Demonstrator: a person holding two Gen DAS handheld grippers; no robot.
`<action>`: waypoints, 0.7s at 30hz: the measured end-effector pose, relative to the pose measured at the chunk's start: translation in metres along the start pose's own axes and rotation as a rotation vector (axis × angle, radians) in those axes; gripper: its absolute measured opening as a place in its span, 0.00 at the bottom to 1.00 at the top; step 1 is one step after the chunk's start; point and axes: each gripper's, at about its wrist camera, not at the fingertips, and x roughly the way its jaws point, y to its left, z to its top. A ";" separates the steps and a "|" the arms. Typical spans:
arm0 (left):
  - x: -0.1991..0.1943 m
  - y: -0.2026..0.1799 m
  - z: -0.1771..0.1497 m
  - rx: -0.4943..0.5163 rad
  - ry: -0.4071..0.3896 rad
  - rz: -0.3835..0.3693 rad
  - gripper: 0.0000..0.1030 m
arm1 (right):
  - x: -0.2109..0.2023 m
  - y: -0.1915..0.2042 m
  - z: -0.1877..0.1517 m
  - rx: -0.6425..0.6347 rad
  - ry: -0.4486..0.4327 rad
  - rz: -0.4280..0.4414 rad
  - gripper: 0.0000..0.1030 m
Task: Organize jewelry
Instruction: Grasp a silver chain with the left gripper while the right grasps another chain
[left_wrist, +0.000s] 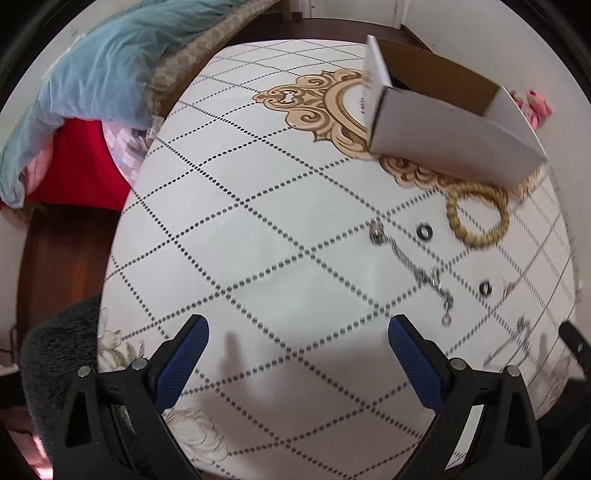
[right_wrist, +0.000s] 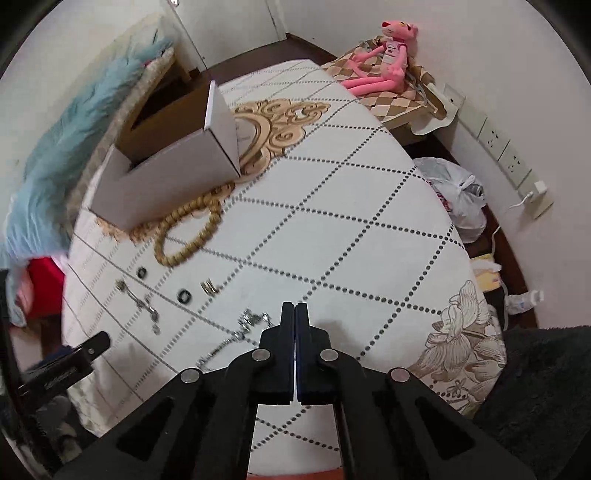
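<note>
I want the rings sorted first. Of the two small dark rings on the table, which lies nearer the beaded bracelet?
The dark ring just below the beaded bracelet; the other dark ring lies beside the gold ring.

Lit evenly and brightly from overhead, throwing soft grey shadows onto the table (left_wrist: 280, 236) just below the left claw (left_wrist: 298, 332). Bending straight lines strongly toward dark round edges. Smearing the silver chain (left_wrist: 413, 266) beyond the claw's right finger, blurring the beaded bracelet (right_wrist: 188, 232) slightly.
</note>
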 end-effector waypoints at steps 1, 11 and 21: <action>0.002 0.001 0.003 -0.008 0.000 -0.008 0.96 | -0.001 -0.001 0.003 0.010 -0.001 0.013 0.00; 0.015 -0.024 0.032 0.036 -0.019 -0.079 0.91 | 0.022 -0.001 0.009 0.035 0.086 0.054 0.00; 0.021 -0.049 0.040 0.156 -0.080 -0.077 0.09 | 0.020 -0.017 0.013 0.077 0.081 0.031 0.07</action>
